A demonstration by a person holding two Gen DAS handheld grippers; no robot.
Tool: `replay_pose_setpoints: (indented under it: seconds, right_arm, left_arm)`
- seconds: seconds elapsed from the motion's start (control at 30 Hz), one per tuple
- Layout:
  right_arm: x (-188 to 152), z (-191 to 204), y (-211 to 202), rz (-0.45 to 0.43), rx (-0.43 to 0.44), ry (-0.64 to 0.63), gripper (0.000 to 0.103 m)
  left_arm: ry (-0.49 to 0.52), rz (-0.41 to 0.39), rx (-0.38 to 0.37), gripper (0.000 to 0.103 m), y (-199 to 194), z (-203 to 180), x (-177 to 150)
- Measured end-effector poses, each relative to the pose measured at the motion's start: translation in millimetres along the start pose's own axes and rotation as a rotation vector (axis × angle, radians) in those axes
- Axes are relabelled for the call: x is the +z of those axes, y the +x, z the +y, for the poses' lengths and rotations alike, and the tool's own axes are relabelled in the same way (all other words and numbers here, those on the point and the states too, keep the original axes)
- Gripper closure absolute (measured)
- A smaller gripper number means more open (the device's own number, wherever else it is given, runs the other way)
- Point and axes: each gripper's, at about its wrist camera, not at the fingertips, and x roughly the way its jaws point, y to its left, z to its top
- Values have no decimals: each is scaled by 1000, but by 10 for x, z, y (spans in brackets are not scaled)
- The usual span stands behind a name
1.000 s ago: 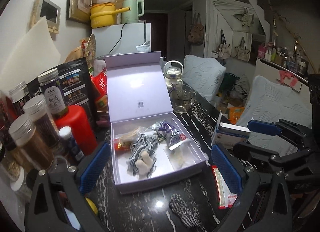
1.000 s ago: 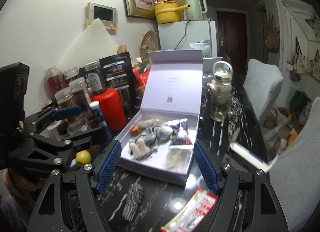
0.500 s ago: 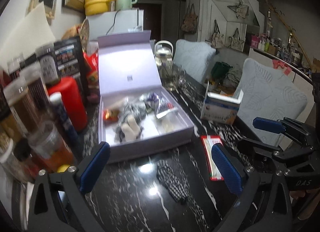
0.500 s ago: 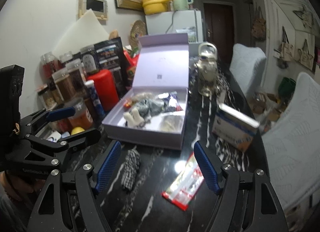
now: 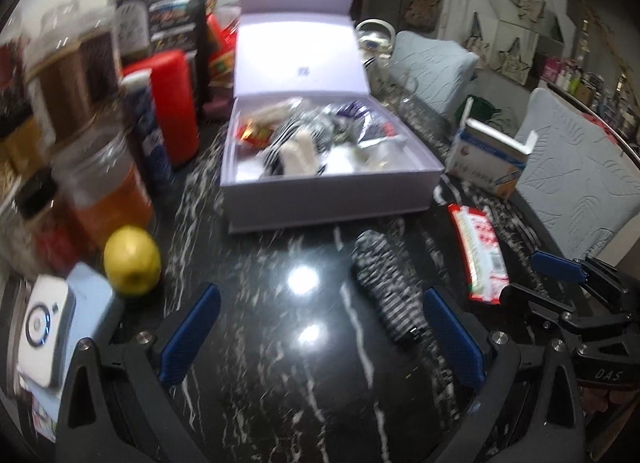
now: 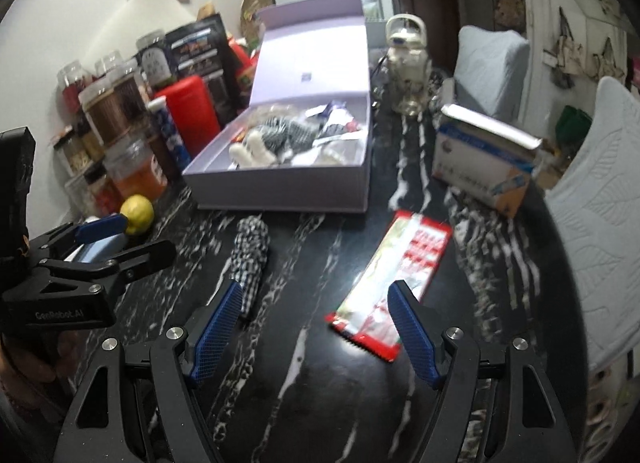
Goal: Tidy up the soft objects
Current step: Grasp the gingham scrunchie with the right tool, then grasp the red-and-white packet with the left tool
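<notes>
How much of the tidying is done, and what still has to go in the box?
Done: the open lilac box already holds a checkered cloth toy and some packets. In hand: nothing. Both the left gripper and right gripper are open and empty above the table. Left: the checkered cloth roll and the red snack packet lie on the black table, outside the box.

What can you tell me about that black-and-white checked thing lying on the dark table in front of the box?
The checked cloth roll looks like soft woven fabric in a small black-and-white check, rolled or bunched into a long bundle. It lies flat on the black marble table, apart from the open lilac box behind it. Nothing grips it; whether its near end touches the right gripper's finger cannot be told.
</notes>
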Motion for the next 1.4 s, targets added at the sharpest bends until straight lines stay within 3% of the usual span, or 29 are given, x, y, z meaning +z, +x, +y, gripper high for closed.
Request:
replay_pose_setpoints:
  seconds: [0.47,0.57,0.7,0.8,0.83,0.93,1.07,1.4]
  right_arm:
    - [105,451,731,145,104,-70,29]
    - [131,529,856,174,116,-93,35]
    - [111,573,970,198,92,-124,58]
    - [103,570,972,179,69,-149,81]
    - [103,541,962,178,75,-140,82]
    - [109,433,827,133,102,-105,84]
    - [96,259,563,75,63,-83,84]
    - [-138,-495,38,21,-63,93,84]
  left_arm:
    - [-133,22,75,0,63,492,-118]
    - [-163,22,73,0,61,578,-125]
    - [-170,29,73,0,82,601,-131]
    - [-176,32,56,0,92,585,-115]
    - [-179,30,49,0,94,575,-104]
    - [-173,24,45,0,102,511,-67]
    - [-130,21,40,0,132,326,-19]
    - [-24,82,-113,0,405,-490,91]
